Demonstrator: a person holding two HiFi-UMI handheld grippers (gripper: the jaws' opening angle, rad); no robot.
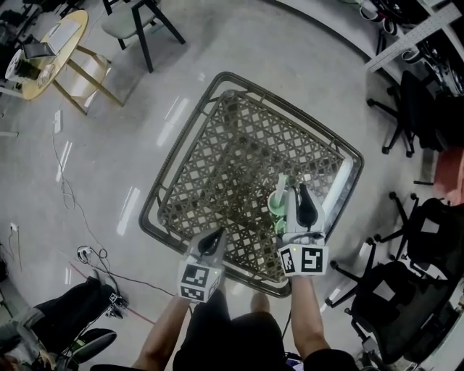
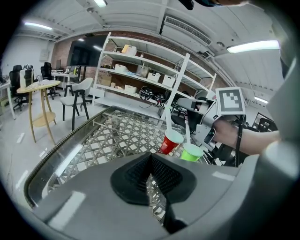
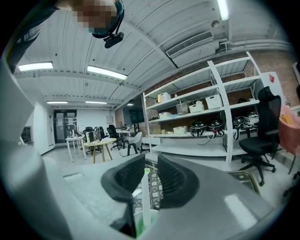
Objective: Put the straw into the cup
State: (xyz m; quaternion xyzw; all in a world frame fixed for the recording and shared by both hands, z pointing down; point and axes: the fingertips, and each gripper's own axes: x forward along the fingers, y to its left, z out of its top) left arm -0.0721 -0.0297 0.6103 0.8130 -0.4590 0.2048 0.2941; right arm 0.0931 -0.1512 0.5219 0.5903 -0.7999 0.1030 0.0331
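A green cup [image 2: 192, 152] and a red cup [image 2: 171, 142] stand side by side on the lattice table [image 1: 190, 129], each with a white straw in it. In the right gripper view, the green cup's straw [image 3: 146, 206] stands upright in the gap between my right gripper's [image 3: 151, 161] pads. It is close to the left pad, with a gap to the right pad, so the jaws are open. From above, the right gripper [image 1: 301, 190] hovers over the green cup [image 1: 279, 222]. My left gripper [image 1: 212, 238] rests near the table's front edge, shut on nothing [image 2: 151, 161].
The table has a raised metal rim [image 1: 156, 217]. A round wooden table [image 1: 54, 51] and a chair [image 1: 134, 18] stand at the far left. Black office chairs [image 1: 428, 239] crowd the right. Cables [image 1: 72, 196] lie on the floor. Shelving [image 2: 140, 70] lines the back wall.
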